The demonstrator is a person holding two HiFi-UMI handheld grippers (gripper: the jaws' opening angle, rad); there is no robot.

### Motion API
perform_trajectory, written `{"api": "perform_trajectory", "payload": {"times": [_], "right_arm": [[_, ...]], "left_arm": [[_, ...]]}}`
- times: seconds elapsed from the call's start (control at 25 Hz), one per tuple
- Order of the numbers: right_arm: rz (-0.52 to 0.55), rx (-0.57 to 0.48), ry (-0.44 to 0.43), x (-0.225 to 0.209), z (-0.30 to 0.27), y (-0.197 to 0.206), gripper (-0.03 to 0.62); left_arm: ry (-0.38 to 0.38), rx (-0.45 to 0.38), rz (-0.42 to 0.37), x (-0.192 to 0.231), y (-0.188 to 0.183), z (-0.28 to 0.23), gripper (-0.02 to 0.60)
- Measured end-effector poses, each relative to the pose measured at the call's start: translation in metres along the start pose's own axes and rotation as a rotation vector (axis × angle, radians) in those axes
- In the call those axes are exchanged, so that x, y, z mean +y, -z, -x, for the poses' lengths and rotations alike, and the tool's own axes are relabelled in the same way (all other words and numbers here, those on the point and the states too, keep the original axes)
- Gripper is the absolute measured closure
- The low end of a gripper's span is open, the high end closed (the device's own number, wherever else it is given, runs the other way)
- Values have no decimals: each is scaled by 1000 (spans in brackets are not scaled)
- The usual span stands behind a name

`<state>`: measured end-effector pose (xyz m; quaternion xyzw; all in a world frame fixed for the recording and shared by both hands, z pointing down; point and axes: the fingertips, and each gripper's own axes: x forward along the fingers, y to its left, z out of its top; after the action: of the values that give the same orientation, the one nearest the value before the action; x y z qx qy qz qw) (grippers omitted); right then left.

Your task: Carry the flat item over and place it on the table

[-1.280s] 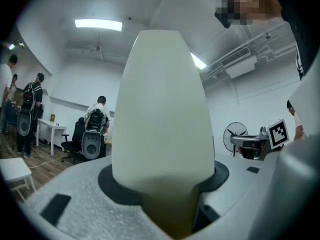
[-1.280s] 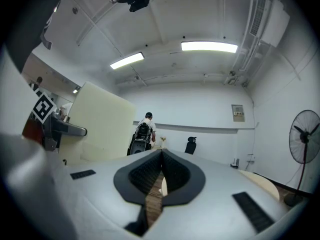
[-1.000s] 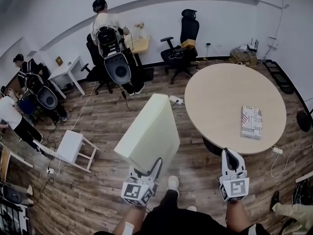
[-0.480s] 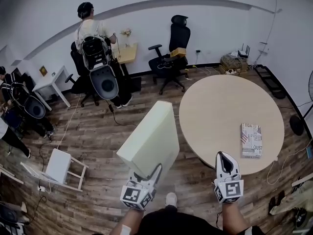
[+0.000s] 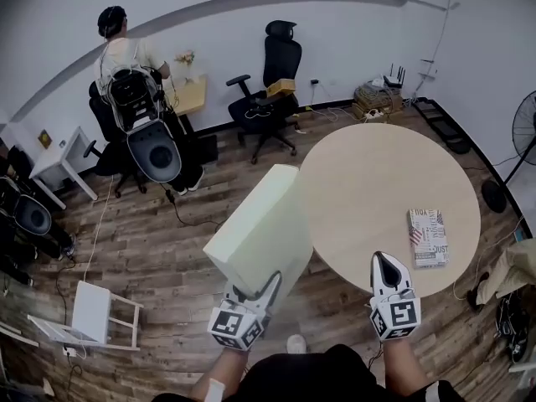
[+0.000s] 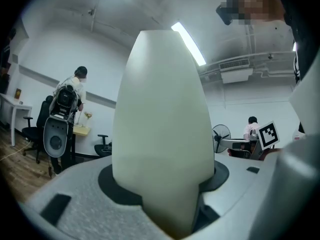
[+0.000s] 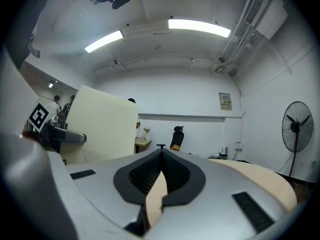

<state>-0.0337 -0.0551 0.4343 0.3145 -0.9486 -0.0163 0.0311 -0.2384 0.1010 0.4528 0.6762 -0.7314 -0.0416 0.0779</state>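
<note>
Left gripper [image 5: 254, 286] pinching the foam slab [image 5: 261, 224] beside the round table [image 5: 368, 174].
Head view: I see the slab tilted above the floor. Left gripper view: jaws clamp its edge. Right gripper view: right gripper [image 7: 161, 156] pressed together, seemingly empty.

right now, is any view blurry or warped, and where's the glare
Head view: fisheye bends the wall, corners dark, table sharp. Left gripper view: the foam pad sits close and soft, filling the middle. Right gripper view: ceiling light glares white, rim vignetted.
</note>
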Motion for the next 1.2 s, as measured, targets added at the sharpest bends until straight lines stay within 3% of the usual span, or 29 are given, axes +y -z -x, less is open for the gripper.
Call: {"api": "perform_trajectory", "payload": {"times": [0.16, 0.36, 0.72, 1.04, 1.2], "right_arm": [[-1, 38, 29, -9, -4, 7, 597], [-24, 57, 84, -33, -4, 19, 597], [-74, 76, 172, -112, -19, 34, 597], [-126, 78, 213, -175, -30, 52, 597], [-149, 52, 220, -200, -39, 51, 597]], "left_arm": [[58, 11, 49, 2, 4, -24, 313], [160, 44, 179, -5, 19, -60, 313], [290, 125, 345, -33, 43, -135, 313], [531, 251, 562, -73, 73, -203, 311], [618, 302, 618, -86, 84, -234, 311]]}}
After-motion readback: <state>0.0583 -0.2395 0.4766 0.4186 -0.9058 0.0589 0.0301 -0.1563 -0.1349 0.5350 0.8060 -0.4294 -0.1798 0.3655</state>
